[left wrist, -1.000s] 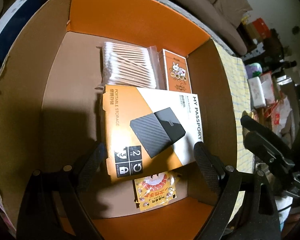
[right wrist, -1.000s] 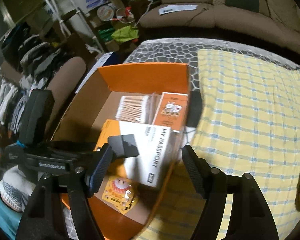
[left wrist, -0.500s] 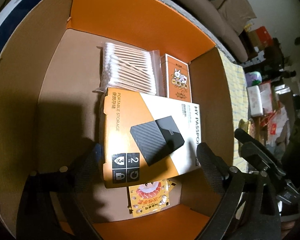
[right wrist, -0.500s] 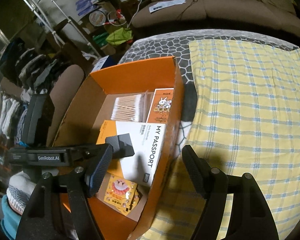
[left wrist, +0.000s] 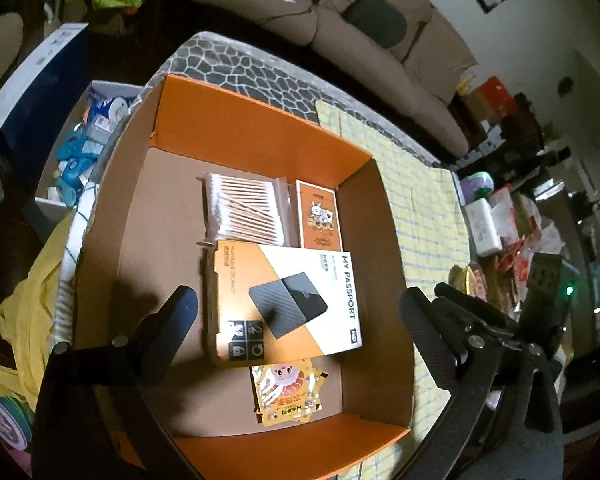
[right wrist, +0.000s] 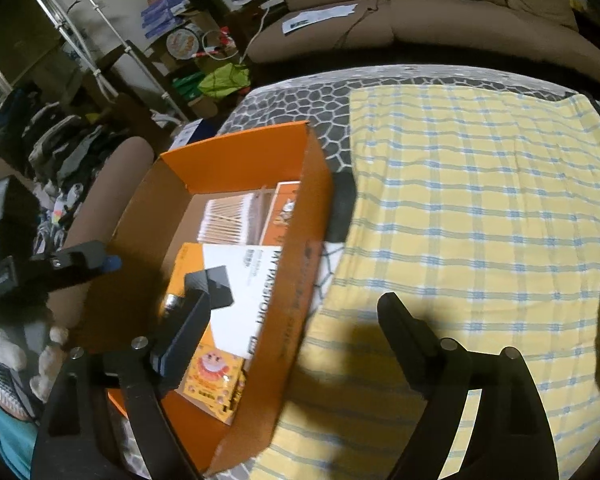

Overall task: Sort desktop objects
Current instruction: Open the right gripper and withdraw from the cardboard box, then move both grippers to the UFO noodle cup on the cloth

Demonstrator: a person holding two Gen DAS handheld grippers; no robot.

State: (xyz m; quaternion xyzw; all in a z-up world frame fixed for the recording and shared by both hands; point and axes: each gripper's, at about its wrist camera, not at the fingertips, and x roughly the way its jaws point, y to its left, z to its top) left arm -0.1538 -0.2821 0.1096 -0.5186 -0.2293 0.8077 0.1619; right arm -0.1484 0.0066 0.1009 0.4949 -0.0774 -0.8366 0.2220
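Orange cardboard box [left wrist: 260, 136] fills the centre of my left wrist view, open top, sitting on a patterned table beside a yellow checked cloth [right wrist: 480, 208]. Inside it: a pack of cotton swabs [left wrist: 244, 208] at the upper middle, a small orange card box [left wrist: 320, 216] touching its right side, the drive box [left wrist: 284, 304] marked MY PASSPORT lying flat just below both, and a yellow snack packet [left wrist: 288, 394] poking out from under its lower edge.

My left gripper [left wrist: 298, 320] points steeply down over the box, above the drive box and clear of it. Its jaws have just been opening and stand spread wide, released, nothing pinched; the drive box only shows through the gap.

My right gripper [right wrist: 296, 312] also tilts down, over the box's right wall and the cloth edge at lower centre of its view. Its jaws have just been opening too, released, holding nothing. The left gripper's body crosses the left of that view, over the drive box.
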